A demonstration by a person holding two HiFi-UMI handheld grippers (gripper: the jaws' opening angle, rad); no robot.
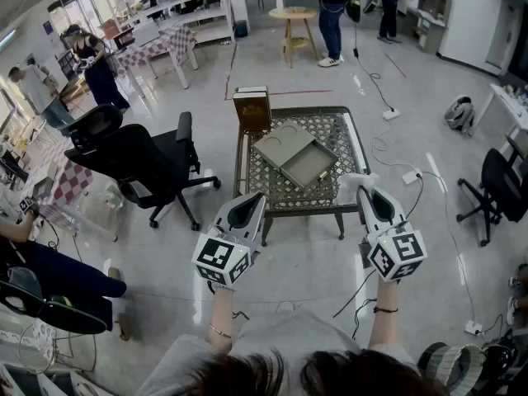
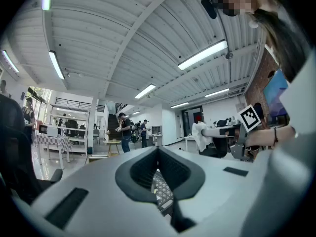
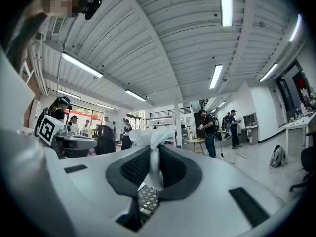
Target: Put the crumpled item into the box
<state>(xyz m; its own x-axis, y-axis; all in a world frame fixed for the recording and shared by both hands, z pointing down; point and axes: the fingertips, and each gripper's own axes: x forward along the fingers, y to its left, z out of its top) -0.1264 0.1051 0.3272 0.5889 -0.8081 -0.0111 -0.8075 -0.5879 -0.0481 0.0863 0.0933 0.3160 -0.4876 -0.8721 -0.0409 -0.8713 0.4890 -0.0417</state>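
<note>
The crumpled item (image 1: 350,186) is a white, thin wad, pinched between the pads of my right gripper (image 1: 364,191). In the right gripper view the crumpled item (image 3: 152,149) sticks up above the shut jaws. It hangs over the near right corner of the low lattice table (image 1: 247,172). On that table lies the open grey box (image 1: 308,166), its lid (image 1: 281,144) beside it. My left gripper (image 1: 256,198) hovers by the table's near left edge, shut and empty; its tips (image 2: 158,150) meet with only lattice showing below.
A brown box (image 1: 252,108) stands at the table's far left corner. A black office chair (image 1: 132,163) is left of the table. Cables and a power strip (image 1: 410,176) lie on the floor at the right. People stand at the far end of the room.
</note>
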